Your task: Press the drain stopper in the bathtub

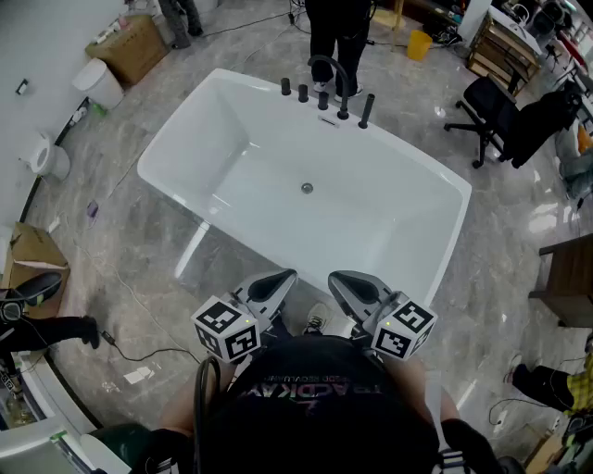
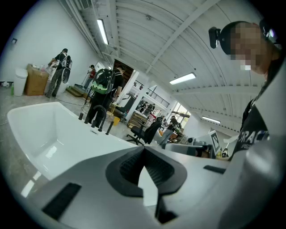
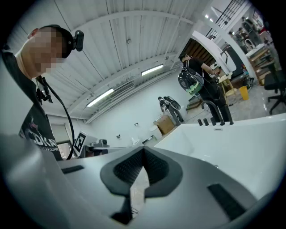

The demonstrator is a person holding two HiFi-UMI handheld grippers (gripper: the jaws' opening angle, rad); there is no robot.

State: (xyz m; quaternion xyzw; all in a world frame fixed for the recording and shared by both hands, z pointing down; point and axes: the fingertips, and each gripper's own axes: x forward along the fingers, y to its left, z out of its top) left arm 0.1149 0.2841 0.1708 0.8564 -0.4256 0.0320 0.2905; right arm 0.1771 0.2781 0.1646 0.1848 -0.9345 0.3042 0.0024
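A white bathtub [image 1: 222, 120] fills the middle of the head view, and its small round metal drain stopper [image 1: 307, 188] sits on the tub floor near the centre. Below the tub's near rim, my left gripper [image 1: 287, 275] and right gripper [image 1: 335, 278] are side by side close to my chest, over the floor outside the tub. Both are shut with nothing between the jaws. In the left gripper view the left gripper [image 2: 144, 150] points across the bathtub [image 2: 49, 129]. The right gripper [image 3: 144, 150] looks over the bathtub [image 3: 241, 138] from the other side.
A dark faucet with several knobs [image 1: 329, 79] stands on the tub's far rim, and a person [image 1: 338, 28] stands just behind it. An office chair [image 1: 491, 106] is at the right, with a cardboard box [image 1: 134, 46], a bin [image 1: 97, 83] and a toilet [image 1: 46, 155] at the left. Cables lie on the floor.
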